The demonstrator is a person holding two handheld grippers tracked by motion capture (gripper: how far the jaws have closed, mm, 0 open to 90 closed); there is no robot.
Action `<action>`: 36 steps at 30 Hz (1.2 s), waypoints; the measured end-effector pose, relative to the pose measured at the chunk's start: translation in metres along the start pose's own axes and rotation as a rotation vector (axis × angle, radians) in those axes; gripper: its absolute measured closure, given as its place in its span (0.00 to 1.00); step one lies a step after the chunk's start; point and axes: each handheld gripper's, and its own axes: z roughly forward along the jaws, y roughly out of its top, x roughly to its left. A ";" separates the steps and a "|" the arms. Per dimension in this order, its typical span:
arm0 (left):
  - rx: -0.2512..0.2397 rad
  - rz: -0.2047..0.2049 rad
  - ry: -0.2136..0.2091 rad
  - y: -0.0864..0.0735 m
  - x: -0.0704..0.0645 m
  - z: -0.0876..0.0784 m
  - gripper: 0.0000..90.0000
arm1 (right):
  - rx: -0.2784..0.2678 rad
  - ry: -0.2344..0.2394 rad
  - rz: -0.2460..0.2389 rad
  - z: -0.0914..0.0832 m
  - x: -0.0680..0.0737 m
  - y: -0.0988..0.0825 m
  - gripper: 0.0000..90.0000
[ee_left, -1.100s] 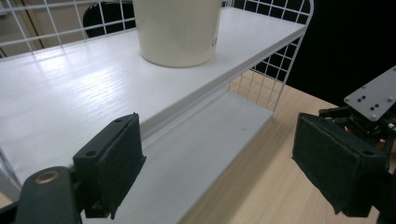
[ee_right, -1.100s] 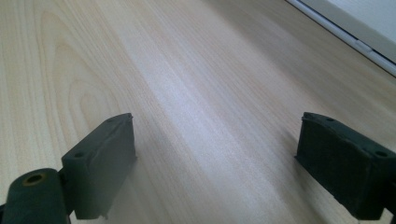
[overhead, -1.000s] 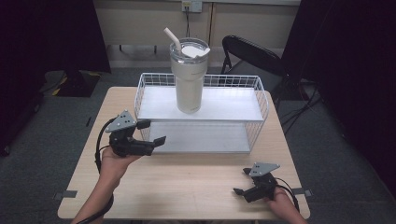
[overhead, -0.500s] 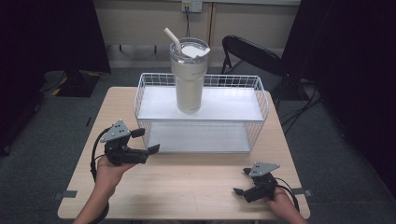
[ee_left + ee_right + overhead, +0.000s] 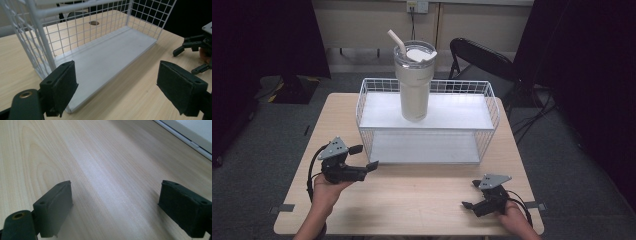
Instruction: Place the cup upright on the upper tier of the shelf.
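Two grippers, both with jaws spread and empty, rest near the front edge of the surface [image 5: 412, 200]: the left gripper [image 5: 368, 159] just beside the front left corner of the white wire rack [image 5: 362, 107], the right gripper [image 5: 469, 197] near the front right corner of the surface; the cream tumbler [image 5: 413, 92] stands upright on the rack's upper shelf, toward its middle, with lid and straw [image 5: 396, 41] on top. The tumbler looks rigid, smooth and probably slippery, top-heavy if full; a grasp across the narrower lower body seems safest, never the straw.

front: wire rack [image 5: 362, 112] blocks | lower shelf [image 5: 427, 147] open-fronted | tabletop [image 5: 412, 195] free
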 end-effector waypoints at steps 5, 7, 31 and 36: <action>0.011 0.005 0.003 -0.012 0.004 0.001 0.18 | 0.001 0.000 0.000 0.000 0.000 0.000 0.12; 0.011 -0.004 0.007 -0.016 0.005 0.001 0.18 | 0.000 0.000 0.000 0.000 0.000 0.000 0.12; 0.048 -0.021 0.052 -0.058 0.023 -0.005 0.18 | 0.000 0.000 0.000 0.000 0.000 0.000 0.12; 0.054 -0.029 0.057 -0.065 0.026 -0.008 0.18 | 0.000 0.000 0.000 0.000 0.000 0.000 0.12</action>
